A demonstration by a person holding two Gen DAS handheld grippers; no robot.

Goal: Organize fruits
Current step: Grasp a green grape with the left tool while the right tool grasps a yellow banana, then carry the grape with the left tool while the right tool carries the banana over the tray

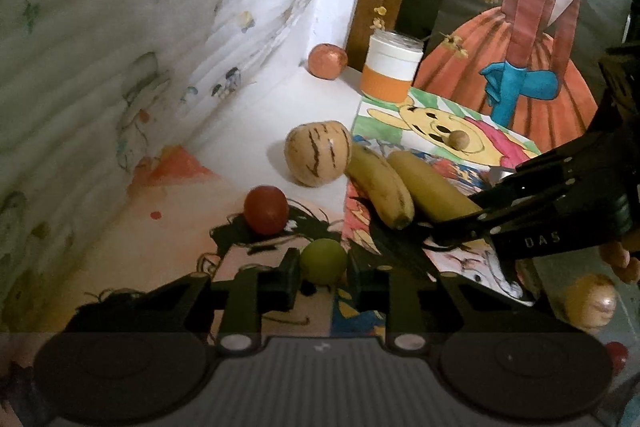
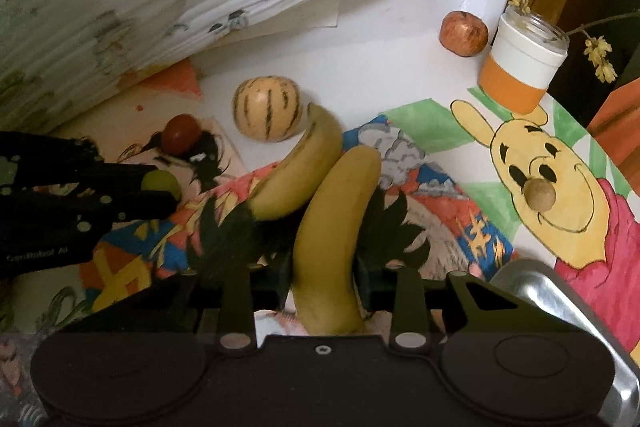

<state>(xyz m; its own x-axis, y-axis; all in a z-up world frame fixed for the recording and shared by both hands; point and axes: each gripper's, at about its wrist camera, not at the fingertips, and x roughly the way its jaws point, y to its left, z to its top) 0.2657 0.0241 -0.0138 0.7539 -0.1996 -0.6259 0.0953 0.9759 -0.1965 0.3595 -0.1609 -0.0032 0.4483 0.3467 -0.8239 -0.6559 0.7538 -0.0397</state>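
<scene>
Left tongs (image 1: 323, 269) clasped small firm green fruit (image 1: 323, 261) | right tongs (image 2: 322, 281) gripped banana (image 2: 334, 227) mid-body; I judged it soft, bruisable, light.

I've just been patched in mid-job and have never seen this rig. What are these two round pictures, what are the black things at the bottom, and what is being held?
No robot arm here: a person holds a two-finger gripper in each hand, each with a fisheye camera looking along its jaws. In the left wrist view, the left gripper has its jaws closed on a small green fruit. In the right wrist view, the right gripper grips one banana; a second banana lies beside it. Also on the drawing-covered surface: a striped melon, a red tomato, an apple, an orange-and-white jar and a metal tray.
</scene>
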